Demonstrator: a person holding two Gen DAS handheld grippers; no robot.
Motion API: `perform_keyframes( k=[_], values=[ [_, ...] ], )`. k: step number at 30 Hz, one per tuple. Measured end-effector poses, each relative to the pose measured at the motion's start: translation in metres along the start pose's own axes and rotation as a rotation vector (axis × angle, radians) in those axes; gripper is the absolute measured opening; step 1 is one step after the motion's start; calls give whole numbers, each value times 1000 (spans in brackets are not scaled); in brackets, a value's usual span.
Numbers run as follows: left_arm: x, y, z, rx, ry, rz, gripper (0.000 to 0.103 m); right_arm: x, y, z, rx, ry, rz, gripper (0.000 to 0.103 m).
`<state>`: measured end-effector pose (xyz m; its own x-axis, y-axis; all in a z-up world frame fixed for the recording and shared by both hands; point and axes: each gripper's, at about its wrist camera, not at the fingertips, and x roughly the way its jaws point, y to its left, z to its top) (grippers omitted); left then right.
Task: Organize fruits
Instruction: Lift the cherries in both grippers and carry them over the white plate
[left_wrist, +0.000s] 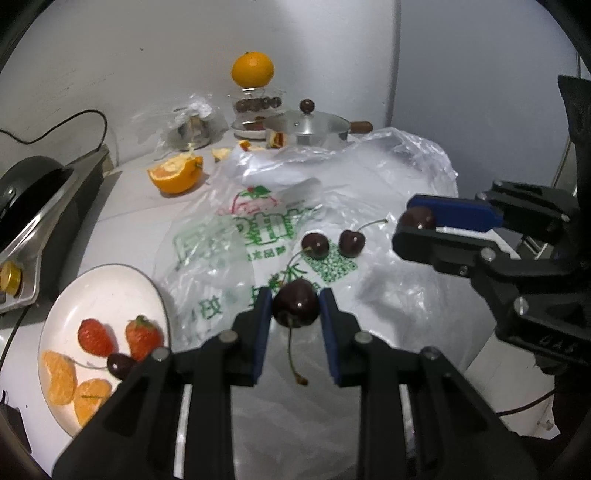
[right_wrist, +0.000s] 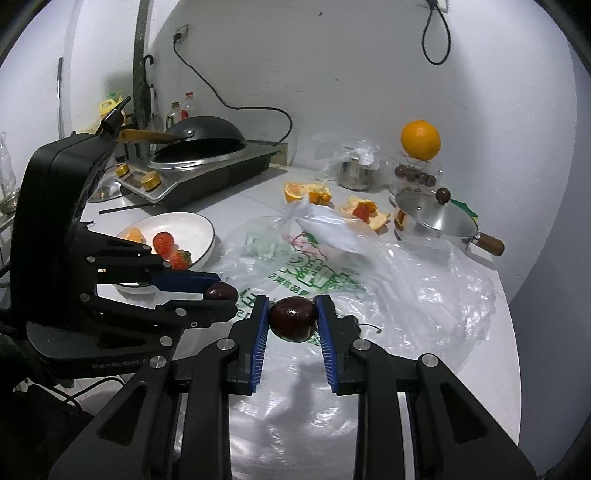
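Nearest to me, my left claw (left_wrist: 295, 314) is clamped on one dark cherry (left_wrist: 296, 302), its stem hanging down between the fingers. My right claw (right_wrist: 291, 317) is likewise clamped on a second cherry (right_wrist: 293, 318). Both are held above the clear plastic bag (left_wrist: 332, 221) with green print that is spread over the white worktop (left_wrist: 122, 206).

Just beyond, two loose cherries (left_wrist: 315, 245) lie side by side on the bag, stems attached. To the left, a white plate (left_wrist: 107, 288) holds two strawberries (left_wrist: 143, 336), two peeled orange segments (left_wrist: 59, 376) and one cherry (left_wrist: 120, 364).

Farther back I count one large piece of orange peel (left_wrist: 176, 174) and two smaller scraps near it. Behind those stand one lidded steel pan (left_wrist: 308, 131) with a wooden handle, one small metal cup wrapped in plastic (left_wrist: 190, 127), and one whole orange (left_wrist: 252, 69) perched on a glass jar (left_wrist: 256, 105) of dark round fruit. One black wok (right_wrist: 207, 136) sits on a cooker at the far left.
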<state>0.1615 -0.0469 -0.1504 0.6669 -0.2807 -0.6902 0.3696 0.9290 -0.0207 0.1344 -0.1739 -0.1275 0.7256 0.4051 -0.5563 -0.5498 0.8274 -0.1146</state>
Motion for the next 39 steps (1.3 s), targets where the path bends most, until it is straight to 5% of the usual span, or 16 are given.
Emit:
perform_keyframes(
  k=[39],
  values=[
    [-74, 97, -46, -151, -98, 67, 27, 34, 92, 41, -132, 49, 19, 28]
  ],
)
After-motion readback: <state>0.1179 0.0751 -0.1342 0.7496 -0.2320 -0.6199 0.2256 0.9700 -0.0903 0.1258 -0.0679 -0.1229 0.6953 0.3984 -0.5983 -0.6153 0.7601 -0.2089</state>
